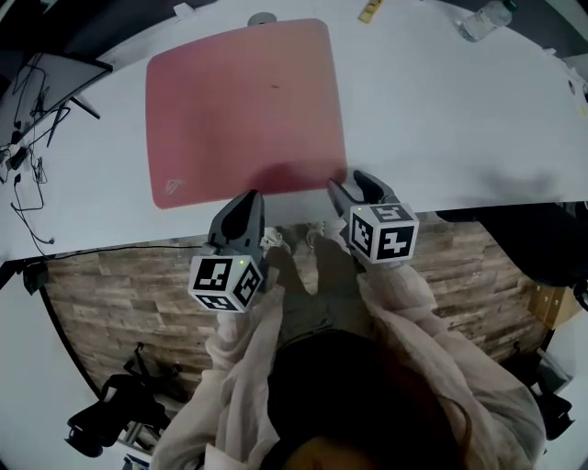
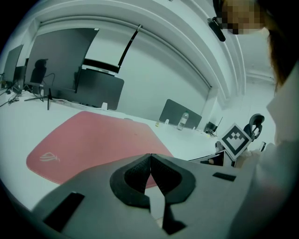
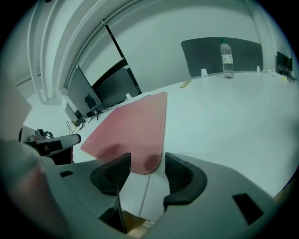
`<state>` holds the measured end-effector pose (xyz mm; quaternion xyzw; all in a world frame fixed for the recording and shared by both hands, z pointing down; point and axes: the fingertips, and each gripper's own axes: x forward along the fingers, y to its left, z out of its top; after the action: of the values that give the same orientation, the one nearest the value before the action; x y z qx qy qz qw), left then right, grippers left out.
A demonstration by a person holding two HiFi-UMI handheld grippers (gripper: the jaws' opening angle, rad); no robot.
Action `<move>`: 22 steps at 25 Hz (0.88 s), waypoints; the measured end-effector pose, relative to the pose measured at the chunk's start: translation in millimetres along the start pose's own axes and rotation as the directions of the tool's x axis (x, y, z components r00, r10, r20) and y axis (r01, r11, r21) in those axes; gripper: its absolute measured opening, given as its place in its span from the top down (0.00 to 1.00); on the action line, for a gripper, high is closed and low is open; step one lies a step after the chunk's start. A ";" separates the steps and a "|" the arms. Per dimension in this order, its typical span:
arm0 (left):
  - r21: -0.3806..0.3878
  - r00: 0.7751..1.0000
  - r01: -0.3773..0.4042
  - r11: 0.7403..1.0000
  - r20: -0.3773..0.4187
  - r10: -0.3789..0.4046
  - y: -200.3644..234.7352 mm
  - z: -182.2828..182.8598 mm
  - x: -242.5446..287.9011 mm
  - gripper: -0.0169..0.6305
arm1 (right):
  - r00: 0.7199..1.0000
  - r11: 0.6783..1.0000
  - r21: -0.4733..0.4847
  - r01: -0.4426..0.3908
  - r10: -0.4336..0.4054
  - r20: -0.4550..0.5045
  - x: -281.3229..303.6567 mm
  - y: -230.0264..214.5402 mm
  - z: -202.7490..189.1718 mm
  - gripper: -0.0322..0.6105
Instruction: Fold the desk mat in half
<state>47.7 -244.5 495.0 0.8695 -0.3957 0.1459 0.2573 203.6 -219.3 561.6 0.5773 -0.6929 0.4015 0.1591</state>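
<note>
The pink desk mat point(image 1: 243, 110) lies flat on the white table point(image 1: 441, 110), stretching away ahead of both grippers. The right gripper point(image 3: 145, 165) has its jaws wide apart, in line with the mat's near corner but not pinching it. The left gripper point(image 2: 150, 161), at the mat's near edge, has its jaws pressed together on nothing

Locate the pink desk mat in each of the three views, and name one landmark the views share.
Head view: desk mat upper centre-left.
Left gripper view: desk mat lower left of centre.
Right gripper view: desk mat just left of centre.
Shared landmark: water bottle, up and right of the desk mat.
</note>
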 end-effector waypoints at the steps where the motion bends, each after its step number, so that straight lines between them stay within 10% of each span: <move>1: 0.000 1.000 -0.004 1.000 -0.003 0.004 2.9 0.8 2.6 0.93 | 1.000 1.000 -0.001 0.001 -0.001 -0.010 2.8 0.3 0.1 0.57; 22: 0.004 0.943 0.307 0.952 -0.137 -0.303 81.2 20.0 50.3 0.93 | 0.923 0.932 0.085 0.352 -0.332 -0.193 37.4 3.0 -7.7 0.63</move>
<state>19.1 -331.7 528.4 0.9115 -0.2361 0.1678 0.2921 188.3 -238.7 590.9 0.6602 -0.5397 0.4571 0.2528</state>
